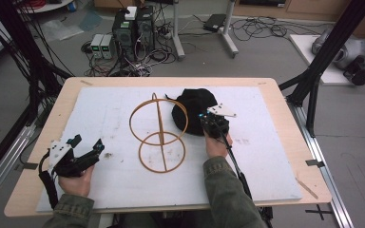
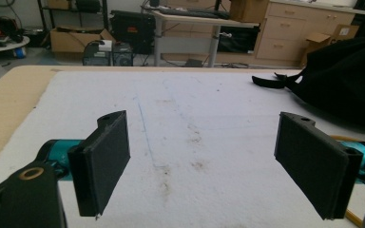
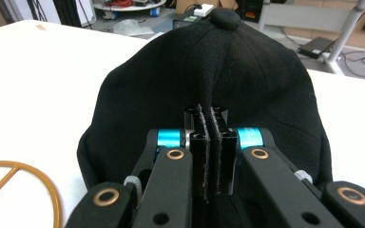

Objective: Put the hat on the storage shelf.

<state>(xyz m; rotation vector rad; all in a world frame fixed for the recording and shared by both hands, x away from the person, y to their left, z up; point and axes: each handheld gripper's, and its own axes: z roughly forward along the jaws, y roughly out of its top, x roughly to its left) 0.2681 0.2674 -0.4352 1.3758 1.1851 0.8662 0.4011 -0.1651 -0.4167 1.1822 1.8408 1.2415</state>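
White foam board (image 1: 123,190) covers the wooden surface (image 1: 285,99); behind it, a cluttered lab floor with computer towers and loose cables. At centre stands a wire hat stand (image 1: 159,133) — a flat ring base, an upright rod and an upright ring. Just beside it, on the right, lies the black cap (image 1: 192,111), its crown partly behind the stand's upper ring.

Right claw (image 1: 209,124): clenched, jaws pressed together on a ridge of the cap's fabric at the near edge of the crown, as the right gripper view shows (image 3: 210,142). Left claw (image 1: 86,148): released, jaws wide apart with nothing between them, resting low near the board's left edge (image 2: 209,166).

Step in hand, as judged: lifting the cap by the pinch to carry it to the stand. A thin fabric pinch may slip, so the lift should be slow and straight up until the cap hangs free, then cross over the upper ring without nudging the light wire frame. The idle left claw could steady the ring base.

Orientation: the top button (image 3: 225,18) lies at the far end from the right claw, so the cap's long axis runs away from the person; a strap end (image 2: 268,81) trails from it toward the left. Where the brim lies cannot be told.
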